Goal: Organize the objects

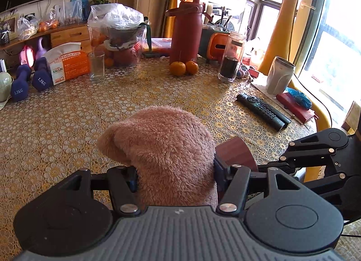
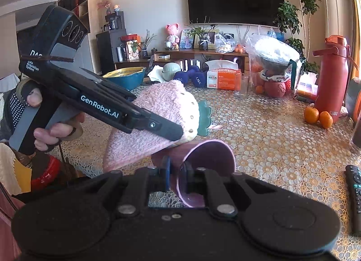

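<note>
My left gripper is shut on a pink fluffy slipper and holds it above the table. In the right wrist view the same slipper shows a strawberry-like toe with a green leaf, clamped by the left gripper. My right gripper is shut on the wall of a pink cup, one finger inside and one outside. The cup lies tilted just under the slipper; it also shows in the left wrist view, beside the right gripper.
On the patterned table: a black remote, two oranges, a red flask, a glass jar, a drinking glass, a tissue pack, blue dumbbells, a grey cup and bagged fruit.
</note>
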{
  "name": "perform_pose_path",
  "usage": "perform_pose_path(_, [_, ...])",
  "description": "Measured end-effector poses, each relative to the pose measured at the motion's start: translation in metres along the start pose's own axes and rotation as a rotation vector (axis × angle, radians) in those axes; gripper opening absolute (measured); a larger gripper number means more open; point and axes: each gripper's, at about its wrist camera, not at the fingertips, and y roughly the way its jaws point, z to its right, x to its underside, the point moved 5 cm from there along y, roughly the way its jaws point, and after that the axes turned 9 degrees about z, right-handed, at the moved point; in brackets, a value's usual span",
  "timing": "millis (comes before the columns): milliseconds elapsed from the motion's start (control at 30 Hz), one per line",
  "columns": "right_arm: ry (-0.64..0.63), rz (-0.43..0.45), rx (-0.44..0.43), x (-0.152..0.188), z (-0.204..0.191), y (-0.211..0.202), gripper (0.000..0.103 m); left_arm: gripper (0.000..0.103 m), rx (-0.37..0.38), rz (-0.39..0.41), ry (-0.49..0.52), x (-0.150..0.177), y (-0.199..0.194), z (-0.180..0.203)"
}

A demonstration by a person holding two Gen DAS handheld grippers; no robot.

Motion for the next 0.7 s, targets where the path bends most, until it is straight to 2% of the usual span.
perform_pose_path(200, [0.033,-0.011,-0.002,-0.001,0.003,0.001,0.01,0.06,-0.024,-0.002,-0.011,0.006,-0.001,-0.009])
perform_pose_path(300, [0.071,-0.012,-0.002,-0.003,0.006,0.0,0.015,0.06,-0.021,0.003,-0.015,0.009,-0.003,-0.009])
perform_pose_path(600, [0.378,0.006,-0.019,-0.009,0.034,-0.003,0.018,0.06,-0.021,0.012,-0.016,0.019,-0.014,-0.005])
perform_pose_path(700, [0.412,0.005,-0.012,-0.007,0.039,0.0,0.01,0.06,-0.023,0.011,-0.022,0.023,-0.019,-0.005])
